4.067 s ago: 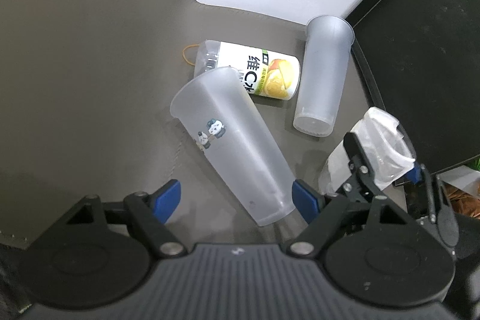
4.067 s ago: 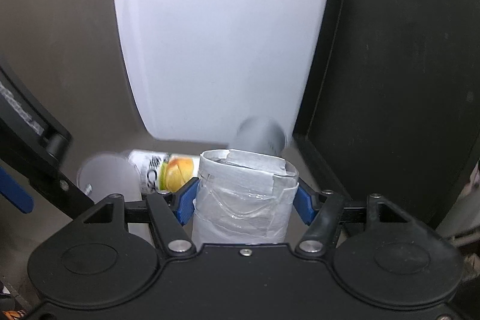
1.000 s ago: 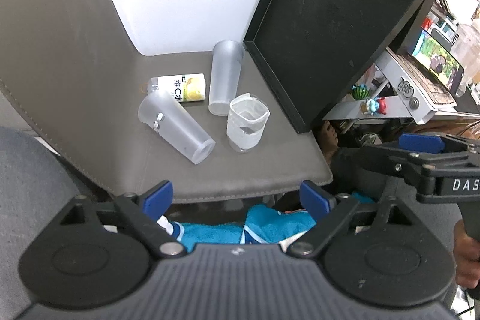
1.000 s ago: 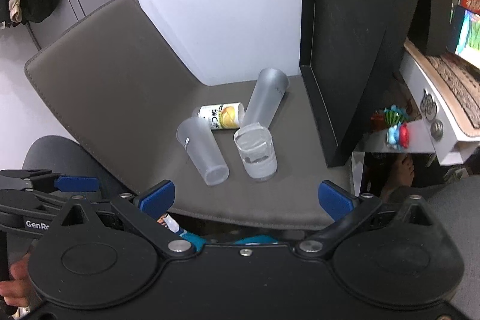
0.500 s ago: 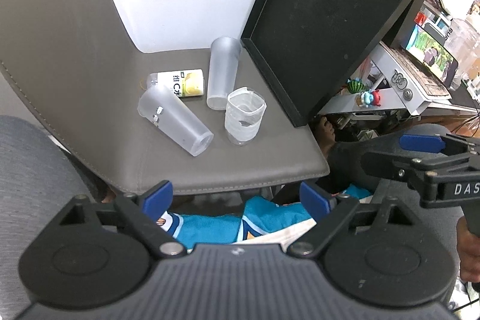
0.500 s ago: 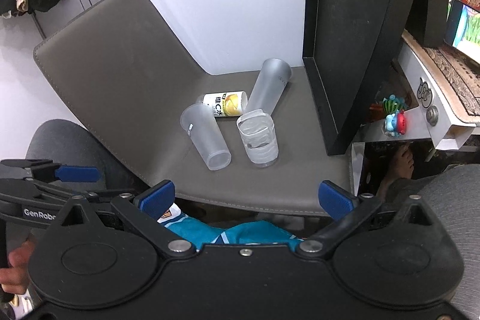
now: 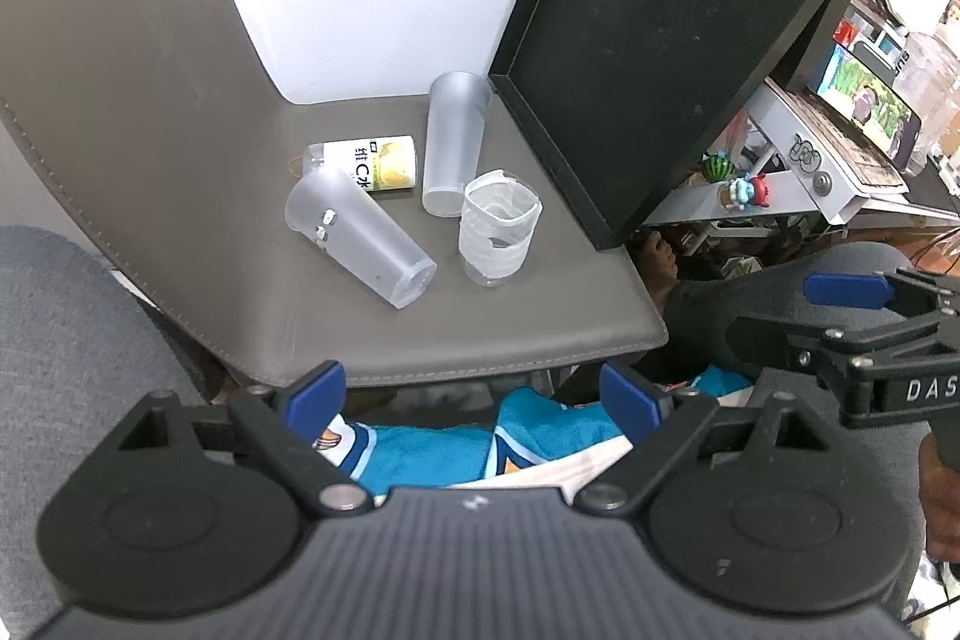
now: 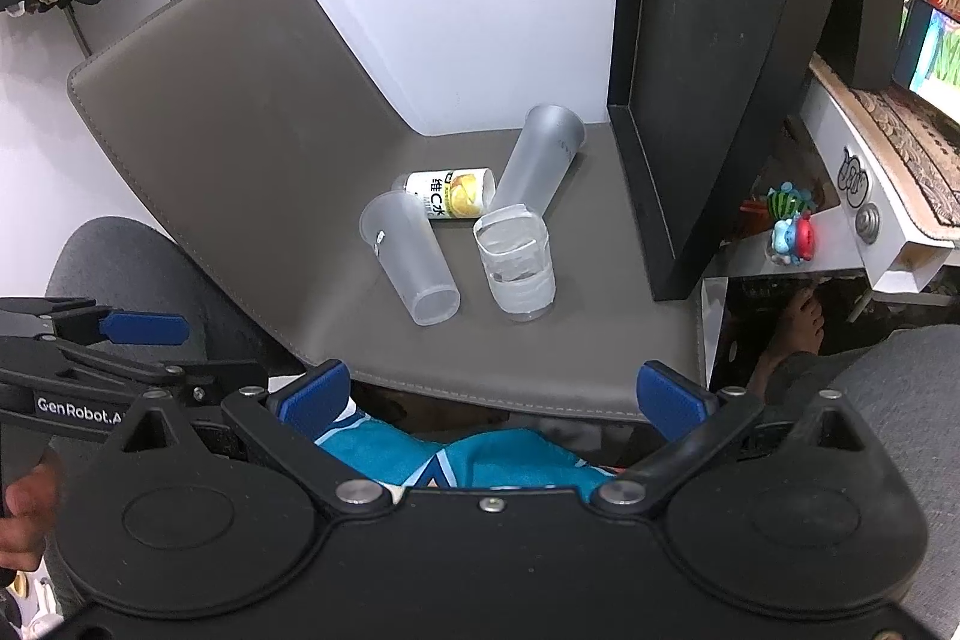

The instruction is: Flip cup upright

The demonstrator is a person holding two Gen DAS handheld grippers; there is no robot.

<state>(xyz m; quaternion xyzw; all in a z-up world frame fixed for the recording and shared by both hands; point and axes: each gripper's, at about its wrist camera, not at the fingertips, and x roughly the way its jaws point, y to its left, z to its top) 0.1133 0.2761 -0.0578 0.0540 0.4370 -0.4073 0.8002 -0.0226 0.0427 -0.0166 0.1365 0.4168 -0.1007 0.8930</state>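
Note:
A short clear cup wrapped in white tape stands upright, mouth up, on the grey chair seat. Two tall frosted cups lie on their sides: one left of it, one behind it. My left gripper is open and empty, held back from the seat's front edge. My right gripper is open and empty, also back from the front edge. Each gripper shows in the other's view, the right one and the left one.
A labelled bottle lies on its side between the tall cups. A black tray leans upright at the seat's right edge. A white desk with small toys stands to the right. Blue cloth lies under the grippers.
Over four seconds my right gripper let go of the taped cup, which now stands on the seat. Both grippers drew back from the chair; over the last second they moved only slightly.

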